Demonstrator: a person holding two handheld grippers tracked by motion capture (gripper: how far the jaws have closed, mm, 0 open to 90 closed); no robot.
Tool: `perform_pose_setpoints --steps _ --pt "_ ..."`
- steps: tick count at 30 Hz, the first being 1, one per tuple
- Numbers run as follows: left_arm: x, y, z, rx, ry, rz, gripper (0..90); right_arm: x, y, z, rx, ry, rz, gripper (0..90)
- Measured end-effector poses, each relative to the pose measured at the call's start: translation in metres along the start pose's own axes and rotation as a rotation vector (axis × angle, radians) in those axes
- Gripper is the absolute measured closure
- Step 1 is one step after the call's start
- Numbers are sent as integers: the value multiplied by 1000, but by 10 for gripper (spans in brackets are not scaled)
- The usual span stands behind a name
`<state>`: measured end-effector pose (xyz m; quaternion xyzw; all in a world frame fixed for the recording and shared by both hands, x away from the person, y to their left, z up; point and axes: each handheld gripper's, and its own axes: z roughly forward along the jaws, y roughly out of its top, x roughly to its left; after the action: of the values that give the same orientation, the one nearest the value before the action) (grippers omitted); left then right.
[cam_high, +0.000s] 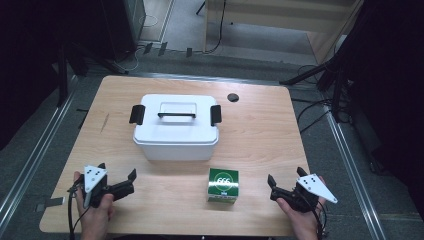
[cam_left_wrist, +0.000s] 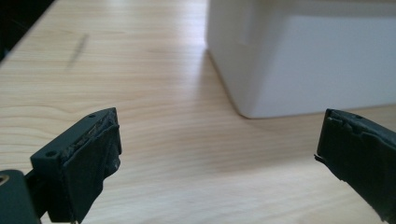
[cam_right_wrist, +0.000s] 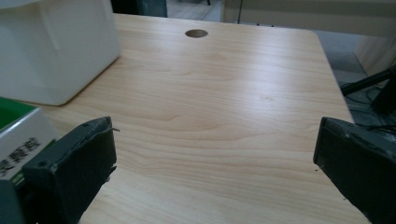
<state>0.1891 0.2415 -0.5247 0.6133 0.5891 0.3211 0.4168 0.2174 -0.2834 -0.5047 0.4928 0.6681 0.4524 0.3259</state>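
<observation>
A white lidded storage box with a black handle and two black side latches stands mid-table. In front of it, to the right, sits a small green carton. My left gripper rests near the table's front left, held in a hand, jaws wide open and empty. In the left gripper view, the left gripper faces the box's lower corner over bare wood. My right gripper is at the front right, also open and empty. The right gripper view shows the right gripper with the green carton beside its left jaw and the white box beyond.
The wooden table has a round cable hole near its far edge, right of the box. Bare wood lies to both sides of the box. Dark stands, cables and metal floor rails surround the table.
</observation>
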Motion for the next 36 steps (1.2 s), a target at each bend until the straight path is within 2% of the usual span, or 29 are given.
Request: perform_pose_setpoints --steps 1,2,4,5,7,9,10,11,13,15,19,20,22,23,25,27,28,30,31,32,33,34,36 --pt "12 0 1 -10 17 -22 5 -3 2 1 0 -7 -2 0" --pt "12 0 1 -10 17 -22 4 -5 3 2 0 -16 -6 0" --pt "27 -2 3 -1 68 -23 5 -10 8 5 0 -15 -5 0" --pt "27 -2 3 -1 68 -23 5 -10 8 5 0 -15 -5 0" --pt "42 -3 5 0 99 -25 5 -15 19 10 24 7 -50 1" --pt "50 -3 7 4 119 -28 5 -17 31 14 40 29 -86 8" --pt "50 -3 7 4 119 -28 5 -17 31 14 40 29 -86 8" --pt "56 -3 8 9 136 -23 5 -18 45 18 61 42 -139 15" --pt "61 -4 9 11 158 -23 5 -19 55 22 75 48 -183 15" --pt "63 -4 11 6 169 -31 5 -19 65 29 91 48 -210 15" --pt "63 -5 14 15 183 -26 5 -17 77 39 111 57 -220 15" --pt "62 -4 16 17 187 -21 5 -13 86 45 131 73 -250 15" --pt "62 -4 18 19 185 -22 5 -11 89 48 139 83 -264 15" --pt "61 -5 21 29 179 -21 5 -6 99 54 169 120 -313 32" --pt "60 -6 24 40 174 -12 5 -2 107 59 187 143 -346 38" --pt "59 -6 25 43 177 -5 5 0 111 62 199 146 -357 41" --pt "58 -7 25 40 179 0 5 5 122 67 211 163 -386 44" --pt "58 -7 26 39 175 3 5 8 130 71 213 181 -411 53" --pt "58 -7 26 39 175 3 5 8 130 71 213 181 -411 53" --pt "58 -7 26 41 174 2 5 11 138 78 225 206 -441 61" --pt "58 -7 26 41 174 2 5 11 138 78 225 206 -441 61" --pt "59 -7 27 42 175 1 5 12 145 83 246 234 -463 70" --pt "59 -7 27 42 174 2 5 13 148 86 253 243 -473 70"
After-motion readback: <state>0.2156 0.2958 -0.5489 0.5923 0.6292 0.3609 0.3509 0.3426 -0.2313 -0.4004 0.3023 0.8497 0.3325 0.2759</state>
